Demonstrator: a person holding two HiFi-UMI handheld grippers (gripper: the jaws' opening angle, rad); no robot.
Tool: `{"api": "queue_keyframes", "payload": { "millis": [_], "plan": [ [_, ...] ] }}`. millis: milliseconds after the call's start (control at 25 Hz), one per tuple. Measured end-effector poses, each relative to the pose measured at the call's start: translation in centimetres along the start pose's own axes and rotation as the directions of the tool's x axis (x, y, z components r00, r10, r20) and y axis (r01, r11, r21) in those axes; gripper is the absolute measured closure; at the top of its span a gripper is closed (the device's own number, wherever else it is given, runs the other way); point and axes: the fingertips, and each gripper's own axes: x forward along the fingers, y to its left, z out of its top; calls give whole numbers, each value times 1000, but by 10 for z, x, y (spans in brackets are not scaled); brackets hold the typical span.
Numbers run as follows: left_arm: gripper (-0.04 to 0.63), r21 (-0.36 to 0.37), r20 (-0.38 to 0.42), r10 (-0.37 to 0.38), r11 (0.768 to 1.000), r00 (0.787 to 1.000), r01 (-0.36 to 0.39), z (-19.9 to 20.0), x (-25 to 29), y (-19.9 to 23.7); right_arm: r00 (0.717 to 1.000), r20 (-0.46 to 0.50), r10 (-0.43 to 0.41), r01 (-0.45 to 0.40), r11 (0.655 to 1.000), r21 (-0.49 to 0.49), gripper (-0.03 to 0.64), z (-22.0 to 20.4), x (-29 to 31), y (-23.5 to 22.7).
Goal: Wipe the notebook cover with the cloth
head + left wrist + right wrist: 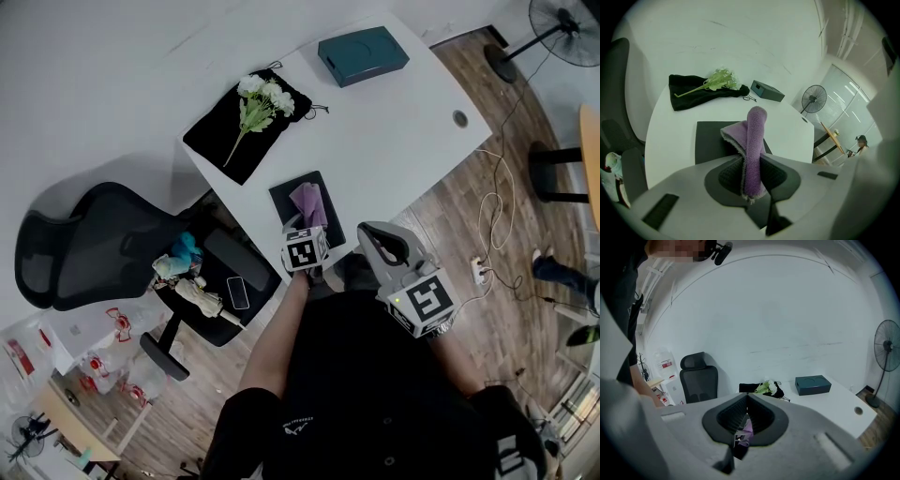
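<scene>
A black notebook (286, 199) lies flat near the front edge of the white table (394, 141). A folded purple cloth (309, 203) rests on its cover. My left gripper (302, 227) is shut on the cloth's near end. In the left gripper view the purple cloth (753, 140) stands up from between the fingers, above the notebook (710, 140). My right gripper (382, 242) hovers off the table's front edge, to the right of the notebook, shut on nothing. In the right gripper view its pads (759, 416) meet, and a bit of the purple cloth (748, 430) shows below them.
A black fabric bag (211, 136) with white flowers (262, 98) lies at the table's far left, and a teal box (363, 54) at the far end. An office chair (94, 246) holding small items stands to the left. A fan (562, 28) and floor cables (492, 220) are on the right.
</scene>
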Motion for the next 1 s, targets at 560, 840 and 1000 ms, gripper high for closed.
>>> {"api": "queue_keyframes", "payload": {
  "millis": [560,840,1000],
  "plan": [
    [522,-3,-3,2,1000,1000,-2,-3,-12,22,1000,-6,-3,4,1000,9,615,-1,12,20],
    [522,9,-3,6,1000,1000,-6,-5,-18,33,1000,-3,-4,5,1000,12,615,-1,18,32],
    [522,13,-6,5,1000,1000,-5,-7,-22,39,1000,-2,-4,4,1000,12,614,0,21,39]
  ]
}}
